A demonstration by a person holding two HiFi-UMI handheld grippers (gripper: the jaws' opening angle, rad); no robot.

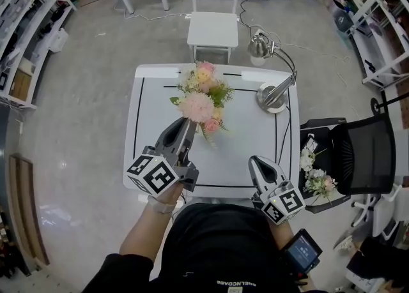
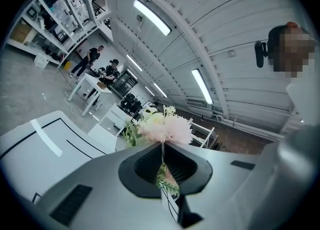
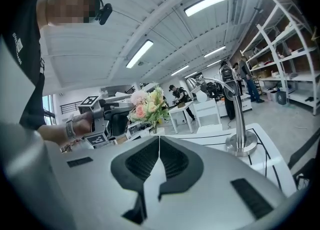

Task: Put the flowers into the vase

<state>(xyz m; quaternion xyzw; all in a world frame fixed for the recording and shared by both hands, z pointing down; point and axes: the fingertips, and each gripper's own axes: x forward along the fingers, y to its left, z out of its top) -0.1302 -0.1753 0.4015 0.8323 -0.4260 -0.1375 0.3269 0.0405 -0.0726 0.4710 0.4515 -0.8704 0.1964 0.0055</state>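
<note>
A bunch of pink, yellow and white flowers [image 1: 206,81] stands at the middle of the white table [image 1: 252,132]; the blooms hide the vase from above. In the right gripper view the bunch [image 3: 148,104] rises from a small white vase [image 3: 155,131]. My left gripper [image 1: 186,121] is shut on the thin stem of a pale pink pompom flower [image 1: 195,105], held right beside the bunch. In the left gripper view that flower [image 2: 167,129] sits just past the closed jaws [image 2: 162,148]. My right gripper [image 1: 261,161] hovers near the table's front edge, shut with nothing in it [image 3: 159,139].
A chrome desk lamp [image 1: 273,92] stands at the table's back right. A white chair [image 1: 214,27] is behind the table. To the right, a black chair [image 1: 364,154] and a black tray with more loose flowers [image 1: 316,180]. Shelves line both sides.
</note>
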